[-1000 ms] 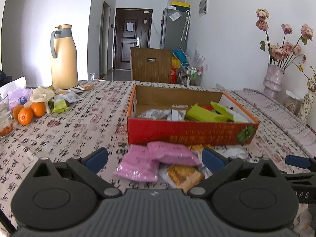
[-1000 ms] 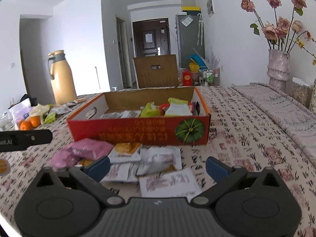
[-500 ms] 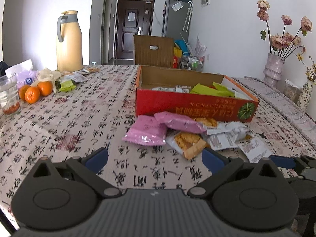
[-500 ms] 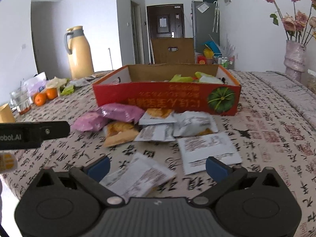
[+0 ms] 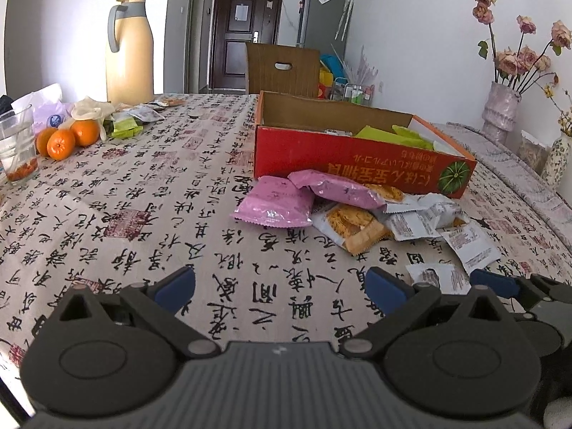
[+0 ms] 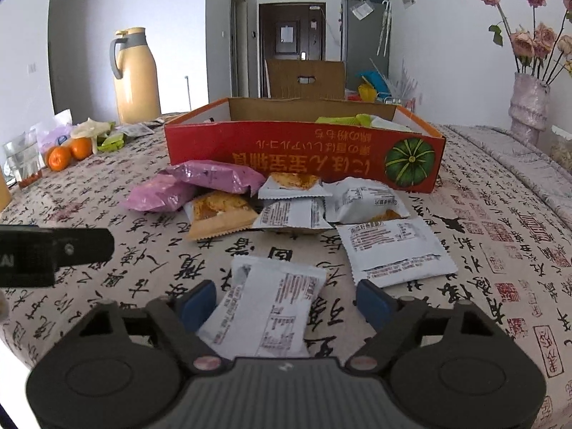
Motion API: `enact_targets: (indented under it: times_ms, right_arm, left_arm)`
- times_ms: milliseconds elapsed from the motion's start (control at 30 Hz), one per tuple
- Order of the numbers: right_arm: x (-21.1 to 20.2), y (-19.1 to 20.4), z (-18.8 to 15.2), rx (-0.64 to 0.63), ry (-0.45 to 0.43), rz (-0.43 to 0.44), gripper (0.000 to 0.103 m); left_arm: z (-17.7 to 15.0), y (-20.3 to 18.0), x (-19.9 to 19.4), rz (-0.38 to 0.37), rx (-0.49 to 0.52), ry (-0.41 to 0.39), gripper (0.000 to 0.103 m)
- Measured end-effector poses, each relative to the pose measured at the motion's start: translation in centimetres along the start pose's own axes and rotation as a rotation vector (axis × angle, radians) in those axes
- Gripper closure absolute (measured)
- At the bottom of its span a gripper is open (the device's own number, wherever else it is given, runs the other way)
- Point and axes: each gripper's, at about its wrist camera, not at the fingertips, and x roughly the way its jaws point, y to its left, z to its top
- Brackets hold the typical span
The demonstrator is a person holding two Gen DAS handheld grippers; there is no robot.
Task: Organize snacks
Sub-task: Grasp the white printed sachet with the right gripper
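Note:
A red cardboard box (image 6: 304, 150) with several snacks inside stands on the patterned tablecloth. In front of it lie two pink packets (image 6: 214, 175), orange cracker packets (image 6: 218, 214) and several white packets (image 6: 393, 250). My right gripper (image 6: 286, 304) is low over the nearest white packet (image 6: 271, 307). Its jaws are closing with that packet between them; the left finger touches its edge and a gap remains at the right finger. My left gripper (image 5: 280, 286) stands open over bare cloth, with the pink packets (image 5: 275, 207) and the box (image 5: 357, 157) well ahead of it.
A tan thermos jug (image 5: 128, 50), oranges (image 5: 64, 141), a glass (image 5: 16, 150) and small wrappers sit at the far left. A vase of dried roses (image 5: 500, 111) stands at the right, a chair back (image 5: 282, 69) behind the table. The left gripper's body (image 6: 53, 250) juts in from the left.
Both grippers have pulled back from the box and sunk toward the table. The right jaws have narrowed around a white packet that now lies between them. The left jaws stay wide.

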Motion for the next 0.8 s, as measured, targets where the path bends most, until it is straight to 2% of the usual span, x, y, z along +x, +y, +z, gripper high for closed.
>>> enact_targets:
  times_ms: [33,167,200,300,500,800]
  right_arm:
    - [-0.1,0.0,-0.1,-0.001,-0.006,0.002,0.029]
    - [-0.6,-0.1,-0.3,-0.005,-0.026,0.015,0.055]
    - [-0.7,-0.2,-0.3,-0.005,-0.027,0.017,0.056]
    - [-0.9,-0.4,-0.4,0.004,-0.036,0.027,0.060]
    - [-1.4,-1.1,0.0,0.020,-0.069,0.022,0.061]
    - [-1.5,-3.4,1.2,0.058,-0.122,-0.033,0.061]
  left_arm:
    - [0.0,0.0,0.0,-0.002,0.000,0.001,0.000]
    - [-0.1,-0.1,0.1,-0.005,0.002,0.002,0.000]
    - [-0.1,-0.1,0.1,-0.005,0.002,0.001,0.000]
    - [0.0,-0.1,0.1,-0.007,0.001,0.000,0.000]
    - [0.3,-0.2,0.3,-0.006,0.005,0.000,0.000]
    - [2.3,0.4,1.5,0.033,0.022,-0.018,0.000]
